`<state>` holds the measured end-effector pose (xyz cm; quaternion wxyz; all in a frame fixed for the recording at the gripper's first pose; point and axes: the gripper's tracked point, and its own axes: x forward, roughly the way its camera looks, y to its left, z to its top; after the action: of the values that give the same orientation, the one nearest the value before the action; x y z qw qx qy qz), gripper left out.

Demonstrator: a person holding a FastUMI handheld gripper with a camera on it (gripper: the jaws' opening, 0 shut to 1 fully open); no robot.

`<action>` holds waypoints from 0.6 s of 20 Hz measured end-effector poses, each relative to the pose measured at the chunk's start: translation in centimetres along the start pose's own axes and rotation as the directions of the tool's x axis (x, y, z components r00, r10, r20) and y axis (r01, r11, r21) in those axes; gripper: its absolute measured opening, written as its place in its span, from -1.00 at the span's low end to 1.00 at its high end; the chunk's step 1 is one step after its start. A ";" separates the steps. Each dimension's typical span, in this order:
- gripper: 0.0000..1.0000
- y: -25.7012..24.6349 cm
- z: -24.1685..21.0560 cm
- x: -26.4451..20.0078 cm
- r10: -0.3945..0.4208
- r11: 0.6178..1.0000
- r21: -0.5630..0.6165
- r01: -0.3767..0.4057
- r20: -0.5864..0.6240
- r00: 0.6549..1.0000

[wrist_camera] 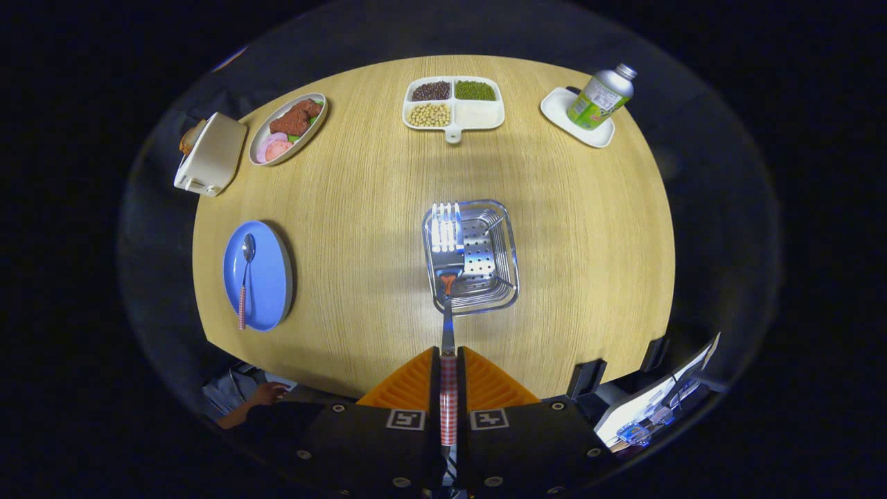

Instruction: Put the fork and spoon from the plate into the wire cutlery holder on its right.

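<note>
**A:** Gripper view first. What are the jaws doing?

**B:** The gripper has its jaws pressed together on the checked handle of the fork. The fork reaches forward, its tines over the near-left part of the wire cutlery holder, a square metal basket with a perforated floor, just ahead of the fingers.

**A:** And the spoon?

**B:** The spoon lies on the blue plate, well to the left of the holder, bowl pointing away, checked handle toward the near rim.

**A:** Other containers on the bench?

**B:** Beyond the holder, a white divided tray holds dark beans, green beans and pale yellow beans, each in its own compartment; the fourth looks bare. To the far left, an oval dish carries food in brown, pink and green, beside a cream toaster. Far right, a bottle stands on a small white tray.

**A:** Any writing?

**B:** The bottle's green label is too small to read.
</note>
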<state>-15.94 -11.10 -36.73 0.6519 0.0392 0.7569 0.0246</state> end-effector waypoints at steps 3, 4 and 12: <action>-0.82 -1.0 -0.3 -0.2 0.010 0.999 -0.032 -0.013 -0.076 0.997; -0.81 -1.2 -0.3 -0.2 0.016 0.999 -0.046 -0.020 -0.101 0.995; -0.81 -3.5 -0.5 0.3 -0.023 0.987 -0.155 -0.029 -0.323 0.946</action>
<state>-16.55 -14.51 -37.28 0.5199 -0.0158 0.8491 0.0917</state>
